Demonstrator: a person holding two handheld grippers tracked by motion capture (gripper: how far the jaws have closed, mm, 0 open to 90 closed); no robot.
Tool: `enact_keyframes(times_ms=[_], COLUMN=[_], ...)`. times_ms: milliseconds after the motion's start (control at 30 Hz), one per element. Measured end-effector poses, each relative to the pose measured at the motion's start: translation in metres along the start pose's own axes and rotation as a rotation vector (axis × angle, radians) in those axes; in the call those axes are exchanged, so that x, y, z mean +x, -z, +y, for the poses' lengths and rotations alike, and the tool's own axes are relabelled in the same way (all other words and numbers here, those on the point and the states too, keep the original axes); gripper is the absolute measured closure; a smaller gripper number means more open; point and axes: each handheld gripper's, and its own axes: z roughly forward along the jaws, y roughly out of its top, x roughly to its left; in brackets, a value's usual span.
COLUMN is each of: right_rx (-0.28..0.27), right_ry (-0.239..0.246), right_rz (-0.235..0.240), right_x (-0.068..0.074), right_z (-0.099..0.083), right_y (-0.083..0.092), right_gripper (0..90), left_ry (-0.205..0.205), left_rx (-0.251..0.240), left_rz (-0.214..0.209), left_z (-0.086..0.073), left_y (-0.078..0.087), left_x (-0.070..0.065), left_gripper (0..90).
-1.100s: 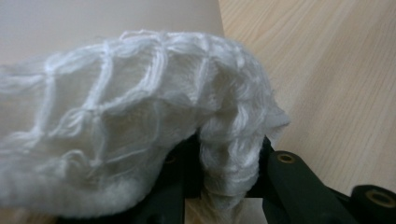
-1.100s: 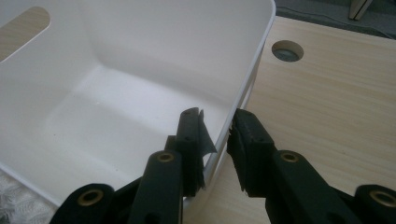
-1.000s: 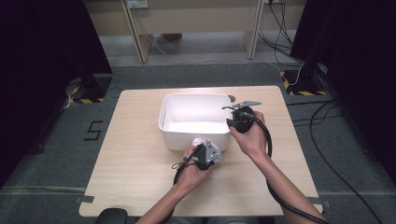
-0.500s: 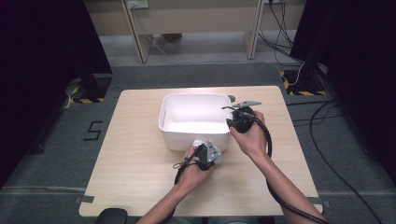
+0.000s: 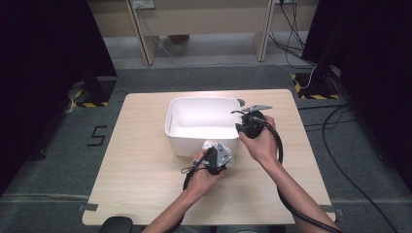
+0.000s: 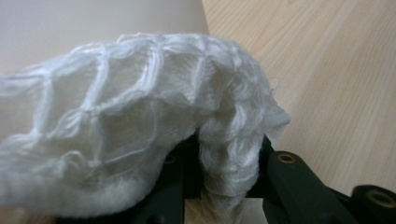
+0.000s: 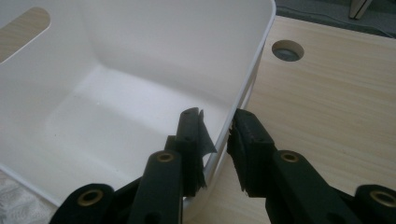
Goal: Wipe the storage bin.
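Note:
A white knitted cloth (image 6: 140, 121) bulges out between the jaws of my left gripper (image 6: 229, 154), which is shut on it. From above, that gripper (image 5: 210, 151) sits right at the front wall of the white bin (image 5: 169, 121), and a bit of the cloth (image 5: 208, 144) shows at its tip. My right gripper (image 7: 217, 128) straddles the bin's right wall (image 7: 243, 88), one jaw inside and one outside, pads pressed on the rim. In the high view the right gripper (image 5: 241, 127) is at the bin's right edge. The bin's inside looks bare.
The bin stands mid-table on a light wooden table (image 5: 141, 184). A round cable hole (image 7: 286, 50) lies in the tabletop just beyond the bin's far right corner. Cables (image 5: 335, 145) trail over the grey floor to the right.

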Motion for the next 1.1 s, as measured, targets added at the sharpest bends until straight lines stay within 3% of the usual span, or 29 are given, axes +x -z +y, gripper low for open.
enact_keyframes(times_ms=[1100], right_rx=[0.001], right_ry=[-0.003], right_rz=[0.001], right_x=[0.0], right_z=[0.0], right_y=[0.0], right_gripper=[73.8], left_ry=[-0.011], left_rx=[-0.073], left_rz=[0.013], left_z=[0.027], left_y=[0.019], left_x=[0.003], left_gripper=[74.2])
